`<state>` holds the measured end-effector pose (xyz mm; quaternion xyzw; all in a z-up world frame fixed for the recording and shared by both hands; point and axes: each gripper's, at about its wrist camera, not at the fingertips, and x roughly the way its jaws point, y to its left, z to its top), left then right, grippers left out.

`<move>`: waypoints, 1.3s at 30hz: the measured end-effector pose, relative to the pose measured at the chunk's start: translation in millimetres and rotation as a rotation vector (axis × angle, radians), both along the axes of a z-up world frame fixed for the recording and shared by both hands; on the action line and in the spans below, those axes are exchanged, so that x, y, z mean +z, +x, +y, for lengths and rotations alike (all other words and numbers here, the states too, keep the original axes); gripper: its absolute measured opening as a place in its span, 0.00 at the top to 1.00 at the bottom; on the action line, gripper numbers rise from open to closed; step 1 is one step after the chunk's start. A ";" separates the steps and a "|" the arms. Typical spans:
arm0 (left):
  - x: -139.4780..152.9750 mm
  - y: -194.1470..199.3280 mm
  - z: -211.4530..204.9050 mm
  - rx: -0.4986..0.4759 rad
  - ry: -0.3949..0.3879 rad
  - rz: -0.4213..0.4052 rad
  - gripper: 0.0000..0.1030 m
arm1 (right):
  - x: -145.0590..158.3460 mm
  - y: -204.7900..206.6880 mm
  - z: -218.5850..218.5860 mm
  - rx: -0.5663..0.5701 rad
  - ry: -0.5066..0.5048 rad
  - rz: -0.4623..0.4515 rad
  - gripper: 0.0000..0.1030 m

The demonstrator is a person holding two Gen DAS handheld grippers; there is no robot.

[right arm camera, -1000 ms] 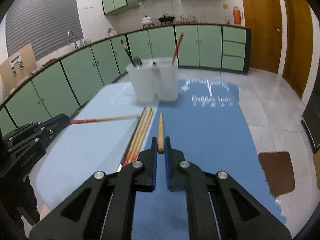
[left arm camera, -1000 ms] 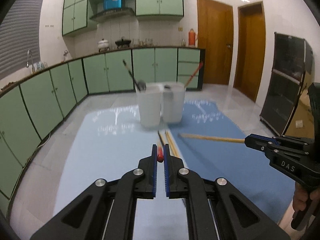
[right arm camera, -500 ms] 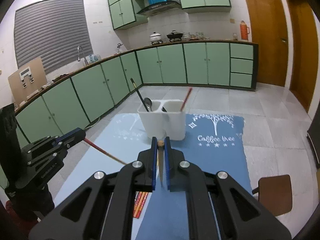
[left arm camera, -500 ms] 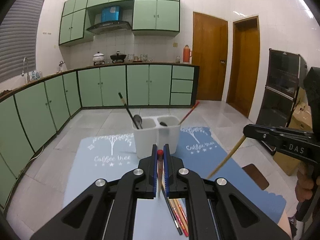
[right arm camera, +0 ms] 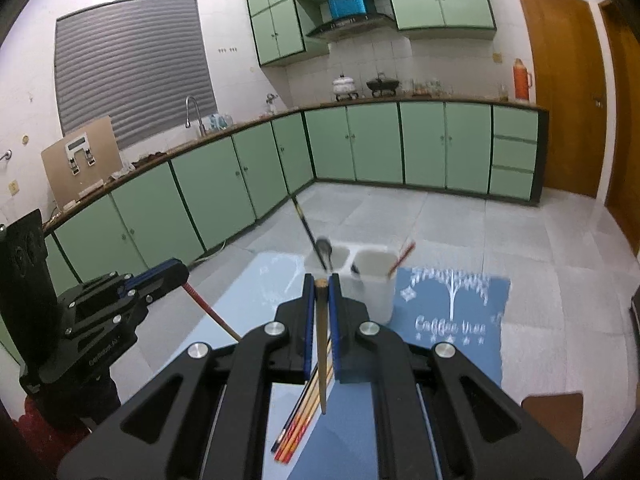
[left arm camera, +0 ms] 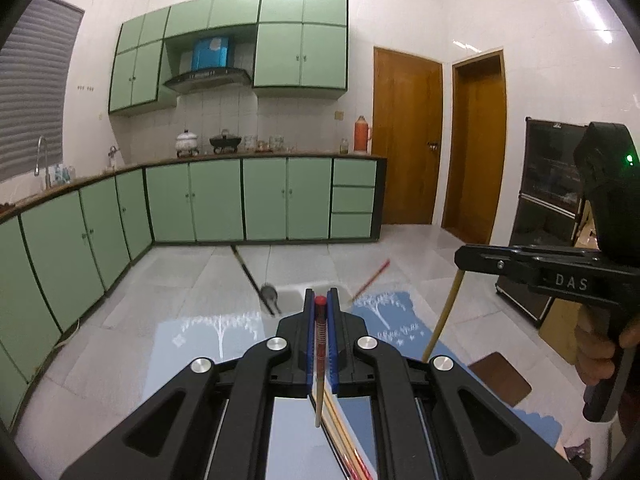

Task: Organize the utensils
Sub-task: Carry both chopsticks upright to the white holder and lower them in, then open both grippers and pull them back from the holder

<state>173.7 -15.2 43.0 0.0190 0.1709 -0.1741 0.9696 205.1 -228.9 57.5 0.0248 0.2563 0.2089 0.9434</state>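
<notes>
From the left wrist view, the left gripper [left arm camera: 321,306] is clamped on a red-tipped chopstick [left arm camera: 319,364], which hangs almost straight down between the blue pads, red end up and its pale tip pointing at the mat below. Just ahead and lower sits the white utensil holder [left arm camera: 296,294], mostly hidden behind the fingers, with a black ladle [left arm camera: 256,280] leaning out to the left and a red chopstick [left arm camera: 370,278] slanting out to the right. Off to the right, the right gripper [left arm camera: 460,258] pinches a plain wooden chopstick [left arm camera: 442,316] that also dangles steeply downward. More loose chopsticks [left arm camera: 344,440] lie on the blue mat [left arm camera: 208,332] under the left gripper. From the right wrist view, the right gripper [right arm camera: 320,296] is closed on the wooden chopstick [right arm camera: 321,344], blunt end up between the pads, thin end down. The white utensil holder [right arm camera: 374,292] shows both of its compartments here, directly ahead and a little right of the fingers; the ladle [right arm camera: 316,240] stands in the left one and the red chopstick [right arm camera: 402,260] in the right. The left gripper [right arm camera: 176,272] is out to the left, its chopstick [right arm camera: 210,310] angling down toward the table. The loose bundle [right arm camera: 300,420] lies on the mat [right arm camera: 452,320] near the camera. Both held sticks are already close to upright, so I would judge the coming move to be a forward carry over the holder's rim and then a drop; the right gripper looks the nearer of the two, lined up almost on the holder's middle.
</notes>
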 end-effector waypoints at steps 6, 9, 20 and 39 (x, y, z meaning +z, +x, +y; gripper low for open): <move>32.7 21.8 -4.4 0.008 -0.011 -0.084 0.95 | 41.3 27.6 1.9 -0.010 -0.007 -0.091 0.94; 50.2 38.8 -6.3 0.014 -0.025 -0.121 0.95 | 59.2 44.4 0.7 -0.021 -0.002 -0.128 0.94; 52.4 120.7 -22.7 0.055 -0.017 -0.155 0.95 | 58.8 135.8 -9.2 -0.108 -0.014 -0.170 0.94; -39.8 195.4 -17.8 0.066 0.009 0.089 0.93 | -42.6 179.1 -1.0 -0.123 -0.020 0.009 0.87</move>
